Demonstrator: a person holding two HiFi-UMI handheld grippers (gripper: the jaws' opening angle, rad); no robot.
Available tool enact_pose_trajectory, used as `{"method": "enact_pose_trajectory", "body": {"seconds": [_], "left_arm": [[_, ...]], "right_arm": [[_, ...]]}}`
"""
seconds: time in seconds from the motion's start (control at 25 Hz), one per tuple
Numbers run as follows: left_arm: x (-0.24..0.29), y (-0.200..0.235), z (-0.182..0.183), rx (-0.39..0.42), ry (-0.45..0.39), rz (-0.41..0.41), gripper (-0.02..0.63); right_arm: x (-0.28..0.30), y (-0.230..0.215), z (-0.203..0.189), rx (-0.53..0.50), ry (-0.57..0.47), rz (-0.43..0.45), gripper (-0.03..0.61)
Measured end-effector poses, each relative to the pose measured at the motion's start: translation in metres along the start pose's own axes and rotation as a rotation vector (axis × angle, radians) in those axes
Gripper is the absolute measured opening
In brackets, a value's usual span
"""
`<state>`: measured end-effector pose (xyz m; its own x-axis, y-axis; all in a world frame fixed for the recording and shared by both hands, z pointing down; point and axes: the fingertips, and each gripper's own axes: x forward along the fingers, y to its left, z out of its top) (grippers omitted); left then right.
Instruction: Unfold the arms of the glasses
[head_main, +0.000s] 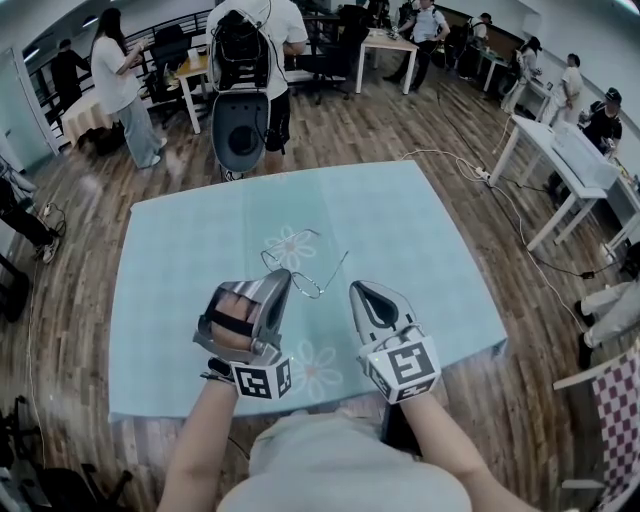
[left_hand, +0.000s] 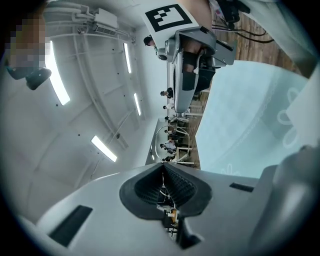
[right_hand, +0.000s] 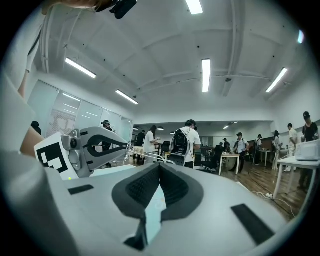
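Two grippers point toward the middle of a table covered by a pale blue flowered tablecloth (head_main: 420, 230), with thin wire-rimmed glasses (head_main: 308, 287) at their tips. The left gripper (head_main: 283, 275) has its jaws clamped on the frame beside one lens. The right gripper (head_main: 358, 288) has its jaws pressed fully together next to one temple arm, and whether it pinches that wire is unclear.
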<state>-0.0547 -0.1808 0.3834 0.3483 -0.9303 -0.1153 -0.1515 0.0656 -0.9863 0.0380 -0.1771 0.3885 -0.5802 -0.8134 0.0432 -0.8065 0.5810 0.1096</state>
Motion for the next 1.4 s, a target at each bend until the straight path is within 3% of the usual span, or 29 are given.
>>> {"method": "enact_pose_trajectory", "body": {"seconds": [0.24, 0.72, 1.4], "left_arm": [[-0.001, 0.001, -0.001, 0.039, 0.008, 0.043, 0.011], [0.001, -0.005, -0.005, -0.041, 0.04, 0.053, 0.011], [0.0, -0.007, -0.01, -0.048, 0.035, 0.065, 0.011]], "right_arm": [[0.001, 0.005, -0.008, 0.027, 0.009, -0.035, 0.008], [-0.001, 0.002, -0.015, 0.046, -0.005, -0.054, 0.007], [0.011, 0.007, -0.017, 0.038, -0.001, -0.03, 0.006]]}}
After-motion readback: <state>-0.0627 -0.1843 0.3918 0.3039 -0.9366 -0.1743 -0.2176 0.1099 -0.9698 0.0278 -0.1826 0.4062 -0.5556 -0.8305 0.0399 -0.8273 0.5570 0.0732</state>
